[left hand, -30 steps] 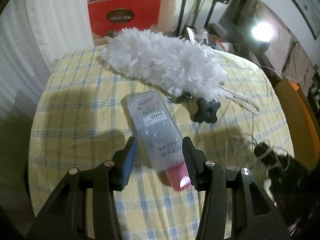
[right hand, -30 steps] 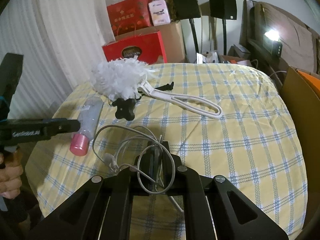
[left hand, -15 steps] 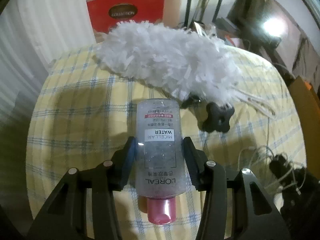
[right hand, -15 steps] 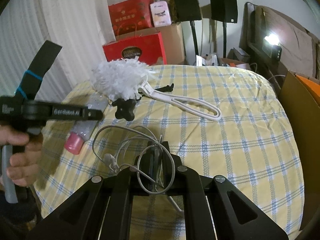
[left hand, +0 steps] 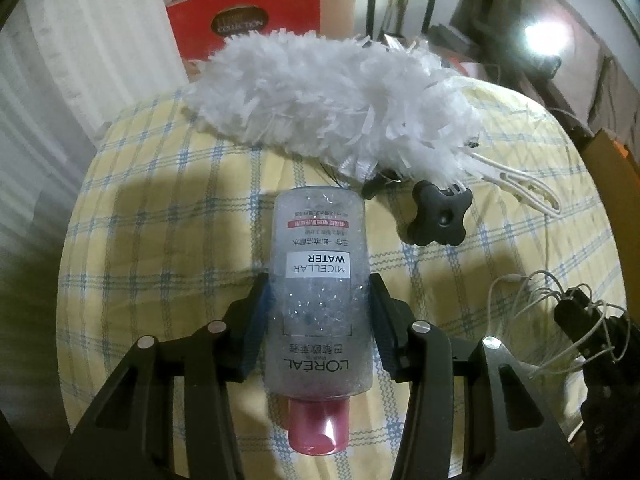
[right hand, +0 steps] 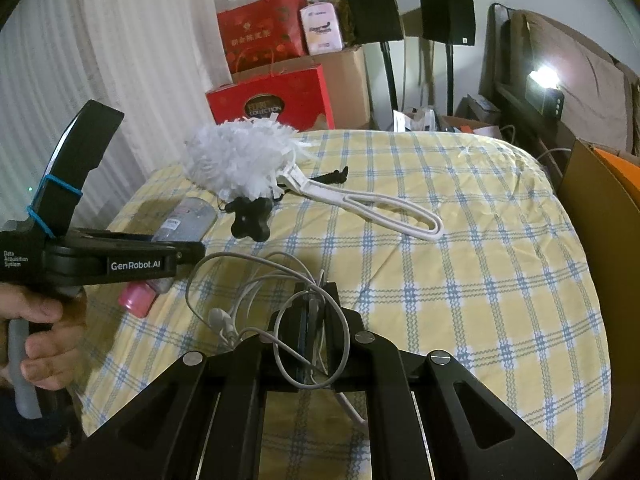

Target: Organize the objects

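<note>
A clear micellar-water bottle [left hand: 320, 292] with a pink cap lies on the yellow checked bedcover [left hand: 160, 208]. My left gripper [left hand: 320, 280] straddles its middle. The blue pads [left hand: 262, 304] stand close along both sides, jaws partly apart, and no squeeze shows. In the right wrist view the same bottle [right hand: 188, 220] lies under the left gripper [right hand: 188, 250], which a hand [right hand: 44, 344] holds. My right gripper [right hand: 314, 300] is shut on a looped white earphone cable [right hand: 240, 280]. A white fluffy duster [left hand: 332, 108] lies beyond the bottle.
A black star-shaped knob [left hand: 438, 214] sits right of the bottle, beside the duster's white handle [right hand: 380, 208]. Red gift bags [right hand: 272, 100] and cardboard boxes stand behind the bed. A white curtain hangs at the left. A brown box edge [right hand: 600, 216] borders the right side.
My left gripper came down and forward over the bottle. The bottle lay skewed with only its cap end between the fingers and now lies straight between them. The right gripper kept still.
</note>
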Demonstrator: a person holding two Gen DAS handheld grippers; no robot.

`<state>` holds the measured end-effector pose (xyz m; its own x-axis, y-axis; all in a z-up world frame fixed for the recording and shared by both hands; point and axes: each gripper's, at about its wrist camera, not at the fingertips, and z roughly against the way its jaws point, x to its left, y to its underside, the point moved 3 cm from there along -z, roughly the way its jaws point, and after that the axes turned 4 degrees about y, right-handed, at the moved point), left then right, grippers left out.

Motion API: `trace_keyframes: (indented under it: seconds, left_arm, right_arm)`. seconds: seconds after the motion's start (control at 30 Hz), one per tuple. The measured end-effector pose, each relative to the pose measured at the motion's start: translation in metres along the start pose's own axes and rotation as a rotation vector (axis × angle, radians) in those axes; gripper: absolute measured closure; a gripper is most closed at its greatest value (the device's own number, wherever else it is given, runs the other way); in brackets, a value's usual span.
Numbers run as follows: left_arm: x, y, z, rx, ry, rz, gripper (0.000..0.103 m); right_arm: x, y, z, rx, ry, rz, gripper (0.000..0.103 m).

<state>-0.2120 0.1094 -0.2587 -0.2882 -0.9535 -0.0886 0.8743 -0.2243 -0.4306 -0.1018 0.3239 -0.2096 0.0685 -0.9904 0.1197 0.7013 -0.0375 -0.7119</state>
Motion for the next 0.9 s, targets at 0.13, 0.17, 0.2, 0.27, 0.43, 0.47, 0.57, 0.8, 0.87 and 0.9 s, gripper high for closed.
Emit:
trace_keyframes:
  seconds: [0.13, 0.17, 0.2, 0.27, 0.43, 0.47, 0.57, 0.8, 0.87, 0.9]
  left_arm:
    - [0.004, 0.000, 0.009, -0.031, 0.038, 0.029, 0.059]
    - [0.006, 0.000, 0.014, -0.047, 0.041, 0.033, 0.059]
    - [0.008, 0.001, 0.020, -0.063, 0.046, 0.038, 0.059]
    - [0.011, 0.003, 0.032, -0.100, 0.059, 0.052, 0.059]
    - [0.014, 0.002, 0.048, -0.151, 0.065, 0.063, 0.059]
    - [0.014, 0.001, 0.050, -0.157, 0.065, 0.066, 0.059]
    - [0.011, 0.002, 0.060, -0.177, 0.061, 0.065, 0.059]
    - [0.005, 0.007, 0.085, -0.232, 0.054, 0.056, 0.059]
    - [0.006, 0.007, 0.094, -0.250, 0.053, 0.061, 0.059]
    - [0.007, 0.007, 0.099, -0.260, 0.049, 0.064, 0.059]
  right_arm:
    - [0.000, 0.000, 0.000, -0.004, 0.002, -0.004, 0.097]
    - [-0.001, 0.000, 0.000, -0.004, 0.003, -0.006, 0.097]
    - [-0.001, -0.001, 0.000, -0.005, 0.002, -0.008, 0.097]
    - [-0.001, -0.001, 0.000, -0.004, 0.003, -0.005, 0.097]
    - [-0.001, -0.001, 0.004, -0.010, 0.004, -0.003, 0.097]
    - [-0.001, -0.003, 0.005, -0.017, 0.003, -0.004, 0.097]
    - [-0.002, -0.006, 0.013, -0.041, 0.004, -0.005, 0.097]
    - [-0.002, -0.014, 0.034, -0.098, -0.001, -0.017, 0.097]
    - [-0.002, -0.016, 0.041, -0.115, -0.002, -0.018, 0.097]
    - [-0.002, -0.018, 0.046, -0.126, 0.000, -0.016, 0.097]
